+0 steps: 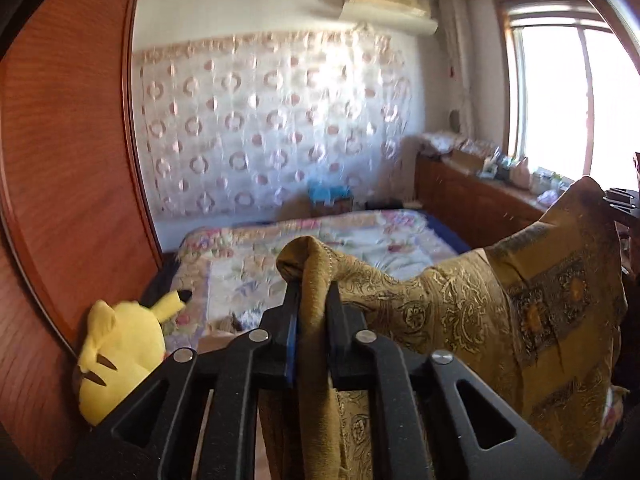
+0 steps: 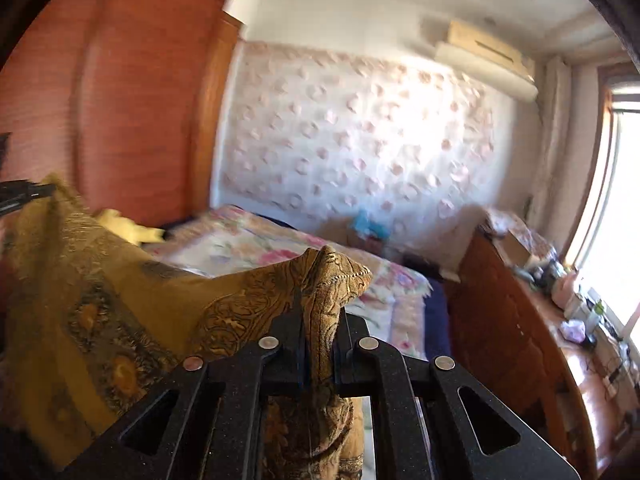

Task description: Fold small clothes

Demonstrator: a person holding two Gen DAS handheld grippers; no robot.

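Above the floral-quilted bed (image 1: 320,240), the left gripper (image 1: 314,292) clenches one corner of the mustard paisley woven cloth (image 1: 520,300); the right gripper (image 2: 320,312) clenches the other, spreading it taut, probably to square it for folding.

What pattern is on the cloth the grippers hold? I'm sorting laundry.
Mustard-gold cloth with dark paisley and bordered panels; clearest in the left wrist view.

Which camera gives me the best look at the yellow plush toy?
Left wrist: the plush is sharp and near, lying against the wardrobe. Right wrist shows it only as a small blurred patch behind the cloth.
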